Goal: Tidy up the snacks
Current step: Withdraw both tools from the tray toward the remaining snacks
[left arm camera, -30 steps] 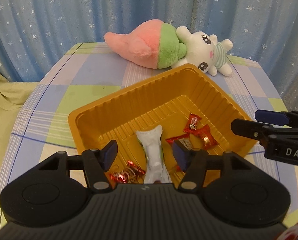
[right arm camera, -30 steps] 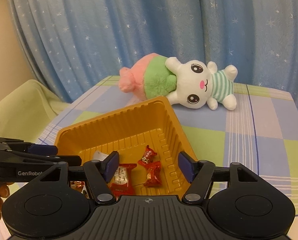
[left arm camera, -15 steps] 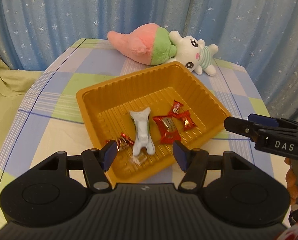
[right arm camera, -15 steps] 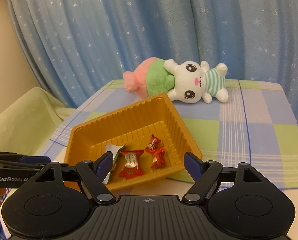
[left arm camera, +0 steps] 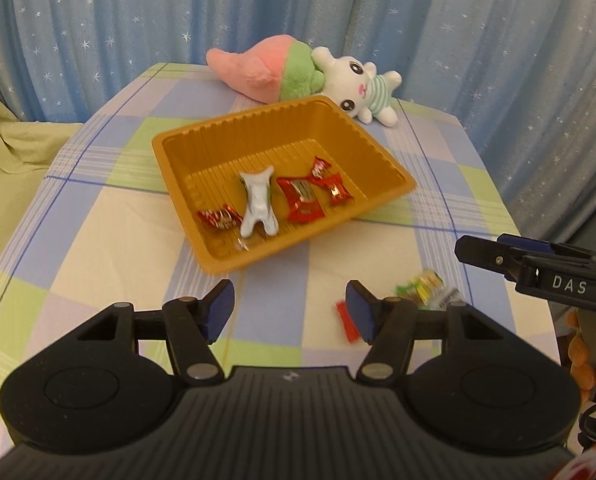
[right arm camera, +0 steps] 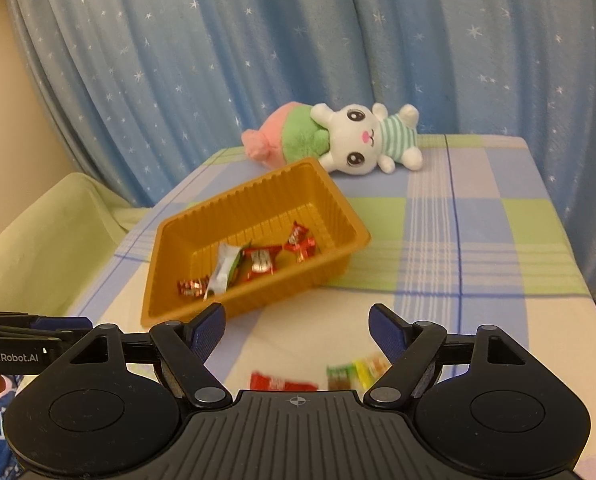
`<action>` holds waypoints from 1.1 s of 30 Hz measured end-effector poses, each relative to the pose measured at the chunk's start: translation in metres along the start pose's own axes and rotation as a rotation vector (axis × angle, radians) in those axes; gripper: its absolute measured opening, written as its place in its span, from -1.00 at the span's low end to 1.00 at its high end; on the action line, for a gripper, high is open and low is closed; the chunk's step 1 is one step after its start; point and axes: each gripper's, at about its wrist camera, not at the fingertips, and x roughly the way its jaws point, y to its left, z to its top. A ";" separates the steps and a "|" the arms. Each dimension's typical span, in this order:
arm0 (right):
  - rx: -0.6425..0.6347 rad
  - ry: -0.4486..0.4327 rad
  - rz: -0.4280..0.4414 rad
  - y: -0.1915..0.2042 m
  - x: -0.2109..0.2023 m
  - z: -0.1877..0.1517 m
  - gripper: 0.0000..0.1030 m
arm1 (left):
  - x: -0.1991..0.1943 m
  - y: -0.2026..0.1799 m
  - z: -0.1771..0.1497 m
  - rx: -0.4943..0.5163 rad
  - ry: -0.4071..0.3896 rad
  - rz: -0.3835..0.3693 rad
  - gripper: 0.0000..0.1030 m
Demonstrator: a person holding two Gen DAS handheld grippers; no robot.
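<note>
Both handheld grippers are hovering above the near part of the checked blue, green and cream tablecloth (left arm camera: 98,216). The left gripper (left arm camera: 290,308) is holding its blue-padded jaws wide apart, with nothing between them. The right gripper (right arm camera: 298,330) is likewise standing fully spread and gripping nothing.

The ribbed orange plastic tray (left arm camera: 382,160) is sitting at the middle of the table, turned at an angle to the table edges. Inside it are lying:
- a white elongated snack packet (left arm camera: 258,204), resting along the tray floor;
- a large red wrapped candy (left arm camera: 300,200), just beside the white packet;
- two small red candies (left arm camera: 332,184), near the large one on its far side;
- a shiny red foil candy (left arm camera: 218,218), just beside the white packet, toward the near-left corner.

Outside the tray, two snacks are lying on the cloth near the grippers: a flat red wrapper (right arm camera: 282,382) and a green-and-yellow striped packet (right arm camera: 356,372), close together but apart. Both are showing blurred.

A white plush rabbit in a striped shirt (right arm camera: 362,140), with a pink and green plush part beside it, is lying beyond the tray before the star-printed blue curtain (right arm camera: 258,40).
</note>
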 end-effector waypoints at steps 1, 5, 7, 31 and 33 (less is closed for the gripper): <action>-0.001 0.003 -0.003 0.000 -0.005 -0.004 0.53 | -0.003 -0.002 -0.005 0.000 0.004 -0.002 0.15; -0.001 0.019 -0.010 -0.002 -0.020 -0.020 0.53 | -0.010 -0.009 -0.023 0.001 0.022 -0.008 0.15; -0.001 0.030 -0.013 -0.003 -0.026 -0.028 0.53 | -0.013 -0.013 -0.032 0.003 0.034 -0.007 0.15; -0.030 0.146 -0.023 -0.011 -0.049 -0.093 0.53 | -0.016 -0.043 -0.100 0.005 0.136 -0.012 0.24; -0.031 0.154 -0.022 -0.012 -0.050 -0.096 0.53 | -0.015 -0.044 -0.102 0.003 0.141 -0.012 0.24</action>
